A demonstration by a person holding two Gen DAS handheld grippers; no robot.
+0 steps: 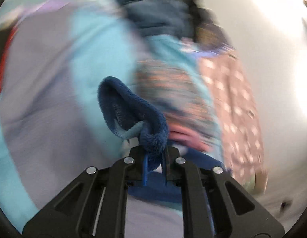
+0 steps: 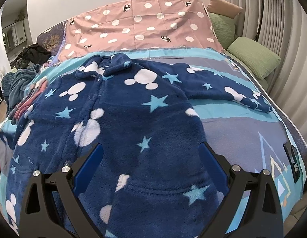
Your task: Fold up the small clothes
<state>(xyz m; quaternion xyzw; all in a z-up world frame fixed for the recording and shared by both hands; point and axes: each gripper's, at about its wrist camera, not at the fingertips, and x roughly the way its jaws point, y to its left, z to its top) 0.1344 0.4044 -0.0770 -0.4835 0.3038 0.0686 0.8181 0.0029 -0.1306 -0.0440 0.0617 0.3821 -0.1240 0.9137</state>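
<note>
A dark blue fleece jacket with white mouse heads and pale stars is spread front-up on the bed cover, collar towards the spotted pink sheet; 1 sleeve is laid out flat towards the green pillows. In the left wrist view a piece of the same blue fleece, seemingly a sleeve cuff, is seen pinched in the left gripper, whose jaws are closed tight on it; the background there is blurred, so where over the bed the cuff is held cannot be told. The right gripper is held above the lower front of the jacket with its jaws wide apart and nothing between them. The step in hand is judged to be the first fold, 1 sleeve being brought across the body. The next move is judged to call for the cuff to be laid flat over the chest and let go, and the panel to be steadied by the right gripper; a pile of other clothes is left near the bed's far-left edge.
</note>
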